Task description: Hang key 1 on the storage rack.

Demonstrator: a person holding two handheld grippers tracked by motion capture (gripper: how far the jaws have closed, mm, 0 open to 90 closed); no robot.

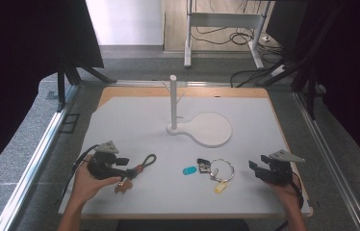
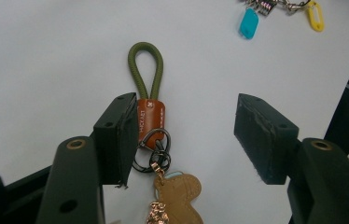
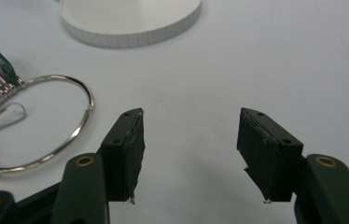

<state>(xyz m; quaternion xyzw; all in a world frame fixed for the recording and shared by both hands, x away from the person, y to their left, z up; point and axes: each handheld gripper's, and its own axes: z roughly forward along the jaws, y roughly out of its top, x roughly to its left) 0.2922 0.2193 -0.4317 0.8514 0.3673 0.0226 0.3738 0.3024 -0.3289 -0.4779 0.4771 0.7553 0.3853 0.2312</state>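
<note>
Your left gripper (image 2: pixel 182 140) hovers wide open over the green cord keychain (image 2: pixel 147 100) at the mat's near left, one pad beside its leather collar, seemingly lining up a pickup; your right gripper (image 3: pixel 189 154), equally wide and empty, waits beside the key ring (image 3: pixel 46 121).

We see an olive-green cord loop keychain (image 2: pixel 145 70) lying flat on the white surface (image 1: pixel 135 125), its loop pointing away from us. A brown leather band (image 2: pixel 151 116) binds the cord ends; below it hang dark metal rings (image 2: pixel 154 151) and a tan leather charm (image 2: pixel 178 193), also lying flat.
</note>
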